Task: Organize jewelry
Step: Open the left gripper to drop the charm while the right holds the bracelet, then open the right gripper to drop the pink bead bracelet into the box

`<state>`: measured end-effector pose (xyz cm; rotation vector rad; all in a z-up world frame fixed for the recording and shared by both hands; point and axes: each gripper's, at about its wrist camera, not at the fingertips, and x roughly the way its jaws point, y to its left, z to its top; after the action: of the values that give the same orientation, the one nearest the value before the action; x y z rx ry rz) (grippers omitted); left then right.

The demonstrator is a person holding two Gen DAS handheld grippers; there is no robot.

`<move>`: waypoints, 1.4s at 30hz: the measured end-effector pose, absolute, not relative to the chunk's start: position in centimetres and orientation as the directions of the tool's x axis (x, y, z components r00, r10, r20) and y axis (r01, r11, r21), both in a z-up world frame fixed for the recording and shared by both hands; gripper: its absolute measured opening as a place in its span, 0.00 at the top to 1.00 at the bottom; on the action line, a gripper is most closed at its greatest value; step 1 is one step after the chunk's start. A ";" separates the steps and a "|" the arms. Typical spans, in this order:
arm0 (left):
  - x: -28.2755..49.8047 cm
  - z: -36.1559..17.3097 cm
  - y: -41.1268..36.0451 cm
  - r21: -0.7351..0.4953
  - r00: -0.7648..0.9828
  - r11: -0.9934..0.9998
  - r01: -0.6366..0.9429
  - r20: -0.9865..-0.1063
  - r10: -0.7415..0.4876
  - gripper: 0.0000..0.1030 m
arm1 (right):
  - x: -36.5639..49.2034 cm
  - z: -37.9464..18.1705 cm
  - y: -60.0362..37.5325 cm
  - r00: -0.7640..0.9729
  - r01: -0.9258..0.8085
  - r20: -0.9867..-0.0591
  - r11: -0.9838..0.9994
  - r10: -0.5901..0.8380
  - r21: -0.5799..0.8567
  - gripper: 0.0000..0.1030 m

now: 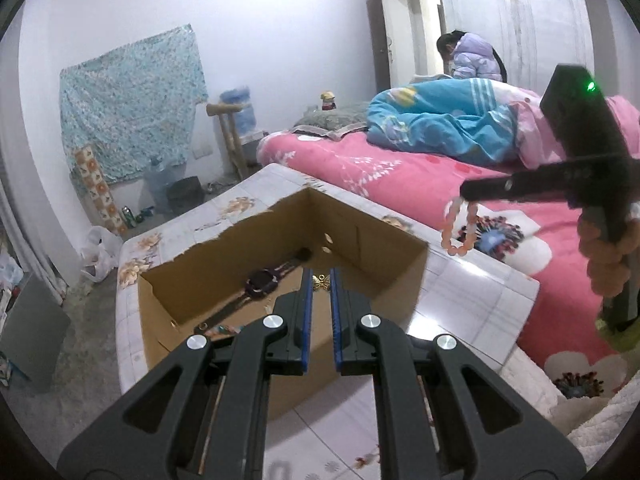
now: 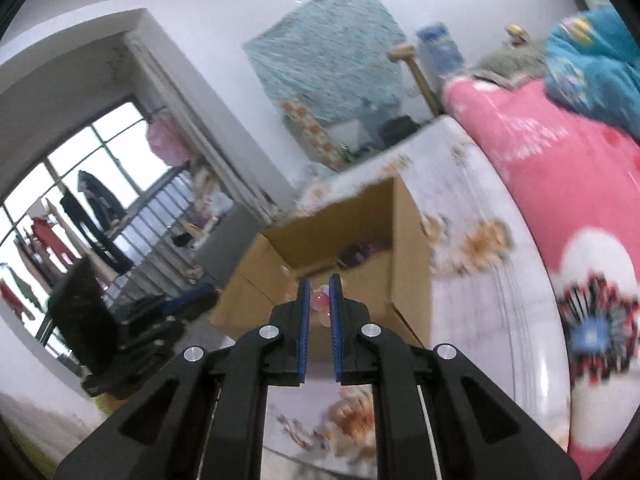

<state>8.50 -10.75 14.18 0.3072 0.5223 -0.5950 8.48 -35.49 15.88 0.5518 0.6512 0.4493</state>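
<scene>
Left gripper [image 1: 321, 280] sat closest to its cam, blue pads nearly together, pinching a small gold butterfly charm [image 1: 320, 282] right at the tips, above the open cardboard box [image 1: 384, 264]. Box stood on a white table w/ floral print [image 1: 472, 284], pushed against a bed w/ pink flowered sheet [image 1: 400, 176]. Inside the box: a dark watch [image 1: 262, 282] lying on the bottom, plus a few small bits near the front wall, too small to tell what.

Right gripper [image 1: 466, 194] was up in the air to the right of the box, over the table/bed edge, held by a hand [image 1: 608, 260]. Its jaws were clamped on a pink bead bracelet [image 1: 460, 228], which dangled below the tips as a loop. Right wrist view was blurred, but pink beads [image 2: 321, 303] showed squeezed between the blue pads, box behind them.

Blue quilt [image 1: 440, 128] was bunched on the bed; a person in a pale puffy jacket [image 1: 474, 56] sat at the far side by the door.
</scene>
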 end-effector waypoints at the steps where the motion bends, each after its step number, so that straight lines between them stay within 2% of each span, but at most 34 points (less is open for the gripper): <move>1: 9.2 14.3 -10.7 0.121 0.697 0.787 0.606 -0.557 -0.452 0.93 | 8.9 16.2 -35.4 0.706 -0.234 -0.427 0.756 0.565 0.611 0.91; 5: 13.7 14.0 -10.8 0.070 0.636 0.781 0.621 -0.627 -0.449 0.93 | 13.4 16.6 -34.7 0.632 -0.304 -0.391 0.679 0.669 0.669 0.90; 9: 17.7 12.1 -10.8 -0.033 0.528 0.778 0.628 -0.716 -0.457 0.93 | 17.8 15.0 -33.7 0.533 -0.287 -0.445 0.648 0.720 0.705 0.91; 17: 24.3 5.7 -10.8 -0.235 0.226 0.785 0.574 -0.876 -0.427 0.93 | 23.3 11.6 -31.3 0.407 -0.245 -0.576 0.692 0.709 0.679 0.90; 24: 25.8 2.0 -11.2 -0.304 0.025 0.798 0.521 -0.929 -0.370 0.93 | 25.0 11.4 -30.5 0.386 -0.266 -0.614 0.721 0.688 0.640 0.90; 26: 25.9 1.7 -11.1 -0.296 0.013 0.806 0.513 -0.936 -0.353 0.91 | 25.3 11.2 -30.4 0.377 -0.267 -0.622 0.724 0.686 0.636 0.90; 30: 25.7 1.7 -10.8 -0.291 0.013 0.812 0.506 -0.939 -0.344 0.79 | 25.7 11.0 -29.9 0.367 -0.271 -0.642 0.737 0.674 0.619 0.90; 37: 24.8 4.3 -8.3 -0.309 0.115 0.814 0.491 -0.904 -0.412 0.70 | 26.1 10.6 -29.4 0.347 -0.259 -0.688 0.770 0.637 0.583 0.90; 40: 23.6 6.3 -6.9 -0.293 0.205 0.816 0.498 -0.875 -0.439 0.61 | 26.3 10.4 -29.0 0.334 -0.255 -0.710 0.785 0.620 0.565 0.90; 42: 22.7 7.9 -5.7 -0.291 0.276 0.819 0.495 -0.841 -0.466 0.51 | 26.6 10.1 -28.7 0.322 -0.254 -0.725 0.793 0.609 0.554 0.90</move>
<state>22.67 -5.69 7.95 0.0300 1.1182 -0.6450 26.58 -28.65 10.13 0.3704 1.1065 0.5839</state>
